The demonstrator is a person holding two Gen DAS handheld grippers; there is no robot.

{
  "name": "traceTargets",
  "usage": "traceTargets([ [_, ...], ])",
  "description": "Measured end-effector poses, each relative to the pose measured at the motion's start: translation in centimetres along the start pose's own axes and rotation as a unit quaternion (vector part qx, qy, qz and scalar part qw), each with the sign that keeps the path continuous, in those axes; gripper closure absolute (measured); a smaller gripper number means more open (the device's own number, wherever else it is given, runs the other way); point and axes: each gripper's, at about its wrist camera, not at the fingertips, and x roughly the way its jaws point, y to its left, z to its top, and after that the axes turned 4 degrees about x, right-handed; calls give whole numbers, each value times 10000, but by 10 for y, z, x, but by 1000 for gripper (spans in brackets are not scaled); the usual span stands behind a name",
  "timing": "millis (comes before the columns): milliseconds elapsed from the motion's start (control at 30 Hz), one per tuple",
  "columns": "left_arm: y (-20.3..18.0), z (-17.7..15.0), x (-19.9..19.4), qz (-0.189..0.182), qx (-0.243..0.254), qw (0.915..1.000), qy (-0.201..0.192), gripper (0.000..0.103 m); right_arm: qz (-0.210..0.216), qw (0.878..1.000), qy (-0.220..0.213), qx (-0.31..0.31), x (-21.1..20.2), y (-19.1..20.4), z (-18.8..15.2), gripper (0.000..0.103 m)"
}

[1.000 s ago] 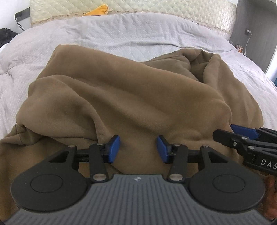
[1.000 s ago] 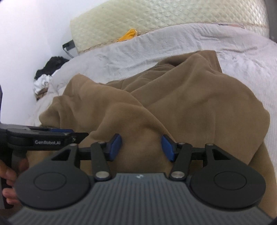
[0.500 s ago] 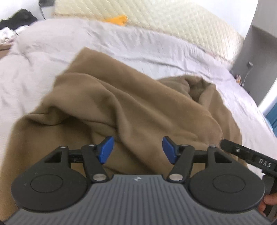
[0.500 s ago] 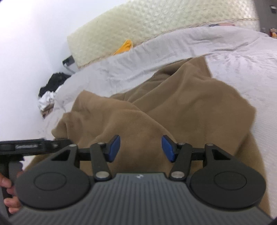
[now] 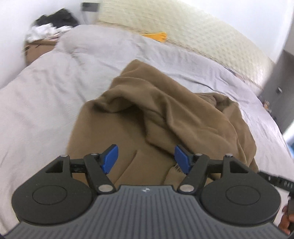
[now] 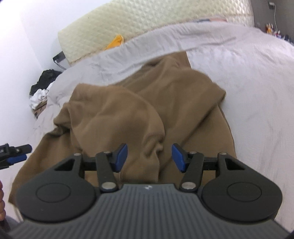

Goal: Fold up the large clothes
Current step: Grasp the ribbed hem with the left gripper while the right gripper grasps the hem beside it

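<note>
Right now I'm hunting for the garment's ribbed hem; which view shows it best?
The right wrist view: the brown garment's ribbed hem bunches just ahead of the open right hand-held gripper. The left wrist view shows only a blurred sliver of ribbing.

Ahead of both grippers a plain brown garment (image 5: 165,114) is seen, one flat tone with no print. Under and around it, the bed (image 6: 248,77) is covered in pale grey, faintly textured bedding. Beyond that, a cream headboard (image 6: 147,16) with a quilted diamond pattern is shown, and a yellow-orange cloth (image 6: 114,43) is set against it. The left gripper (image 5: 146,159) and right gripper (image 6: 149,157) are coloured black, with bright blue pads. A black-and-white pile of clothes (image 6: 43,88) is visible far left of the right gripper.
</note>
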Motion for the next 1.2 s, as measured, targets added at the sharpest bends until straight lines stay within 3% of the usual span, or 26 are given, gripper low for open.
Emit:
traceTargets([
  [200,21,-12,-21,127,-403,9991,13,29,-422,9979,381,302,-8,-17,-13,45],
  [333,32,-14,-22,209,-646,9977,73,25,-865,9927,413,733,-6,-34,-16,25],
  [533,50,-16,-15,176,-1187,9925,229,24,-967,9820,624,1498,6,-63,-19,25],
  [700,63,-18,-14,248,-1526,9878,170,24,-918,9790,306,1795,-4,-69,-18,23],
  [733,64,-18,-13,285,-1564,9872,159,24,-967,9779,180,1843,-9,-71,-17,12],
  [833,67,-17,-16,409,-1660,9853,60,21,-1162,9747,-206,1900,-25,-75,-15,8],
  [900,69,-17,-22,534,-1805,9821,-7,19,-1172,9717,-194,2040,-25,-81,-14,2],
  [1033,76,-16,-26,529,-1887,9806,-83,18,-1050,9568,528,2660,1,-100,-25,2],
  [1200,92,-21,0,294,-2273,9720,517,18,-488,9330,1087,3397,27,-119,-36,0],
])
